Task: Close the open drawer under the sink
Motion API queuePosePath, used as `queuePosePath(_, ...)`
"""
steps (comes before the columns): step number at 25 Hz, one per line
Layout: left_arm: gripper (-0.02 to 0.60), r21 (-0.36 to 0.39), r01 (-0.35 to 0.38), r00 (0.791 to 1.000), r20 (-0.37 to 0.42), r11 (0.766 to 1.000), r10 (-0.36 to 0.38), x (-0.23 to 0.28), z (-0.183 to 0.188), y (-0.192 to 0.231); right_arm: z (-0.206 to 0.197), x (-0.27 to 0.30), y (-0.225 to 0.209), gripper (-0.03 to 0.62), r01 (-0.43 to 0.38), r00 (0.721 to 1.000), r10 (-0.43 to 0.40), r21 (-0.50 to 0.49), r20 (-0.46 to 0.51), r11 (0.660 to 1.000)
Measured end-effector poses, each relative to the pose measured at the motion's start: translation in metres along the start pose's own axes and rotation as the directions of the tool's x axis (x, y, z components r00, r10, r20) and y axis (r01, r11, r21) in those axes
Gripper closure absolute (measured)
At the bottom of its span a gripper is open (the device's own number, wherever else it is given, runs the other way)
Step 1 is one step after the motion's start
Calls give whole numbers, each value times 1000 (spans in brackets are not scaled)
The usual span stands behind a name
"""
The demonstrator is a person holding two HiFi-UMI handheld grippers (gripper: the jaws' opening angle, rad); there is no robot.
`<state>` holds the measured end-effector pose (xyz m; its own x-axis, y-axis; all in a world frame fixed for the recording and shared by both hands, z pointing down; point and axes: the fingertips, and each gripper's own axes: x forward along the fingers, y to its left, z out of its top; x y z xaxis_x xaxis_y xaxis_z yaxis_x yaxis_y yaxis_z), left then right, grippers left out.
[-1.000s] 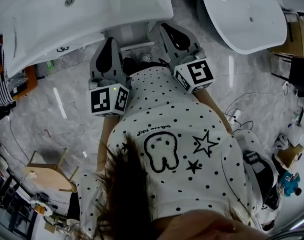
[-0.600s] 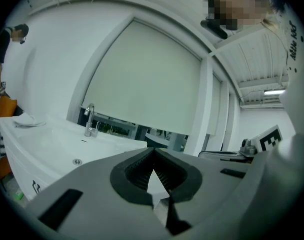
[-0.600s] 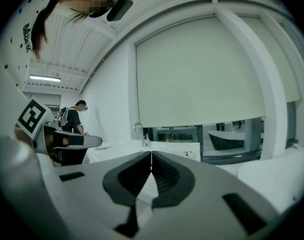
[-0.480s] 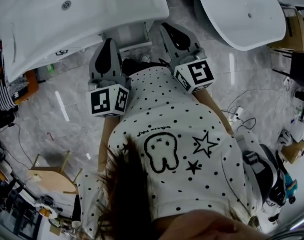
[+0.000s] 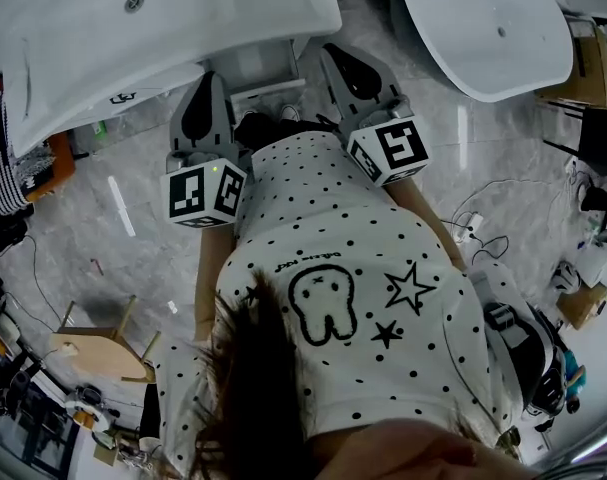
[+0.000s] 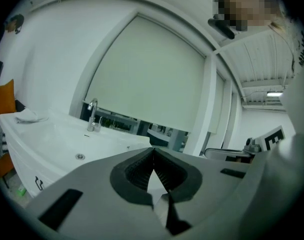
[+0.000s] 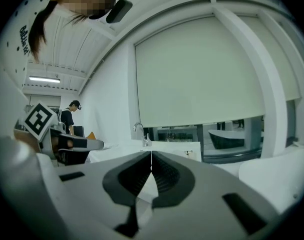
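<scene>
The left gripper has its jaws closed tip to tip, with nothing between them, and the right gripper is the same. Both point toward the sink, just below its front edge. The drawer (a white box from above) sticks out from under the sink, between the two grippers. To the right of the sink stands a white oval tub, and a faucet rises at the sink's back.
</scene>
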<state>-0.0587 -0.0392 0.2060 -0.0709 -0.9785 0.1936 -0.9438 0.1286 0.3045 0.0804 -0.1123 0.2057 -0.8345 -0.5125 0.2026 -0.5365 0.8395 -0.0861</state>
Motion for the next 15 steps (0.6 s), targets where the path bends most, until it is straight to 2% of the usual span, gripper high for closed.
queuePosePath(3, 575, 43, -27, 995, -97, 999, 31, 6, -22, 18, -3, 0, 0, 579, -2, 1000, 2, 1, -13, 1000)
queuePosePath(6, 575, 60, -43, 976, -211, 997, 54, 14, -52, 35, -4, 0, 0, 579, -4, 1000, 3, -11, -25, 1000)
queuePosePath(8, 574, 64, -53, 955, -287, 996, 70, 16, -76, 46, -8, 1, 4, 579, -14, 999, 13, -19, -41, 1000)
queuePosePath(11, 574, 71, -84, 913, -394, 994, 105, 11, -116, 58, -19, 1, 13, 579, -42, 995, 40, -18, -88, 999)
queuePosePath(15, 572, 73, -85, 876, -470, 994, 109, 14, -159, 73, -34, 10, 16, 579, -46, 992, 44, -10, -116, 999)
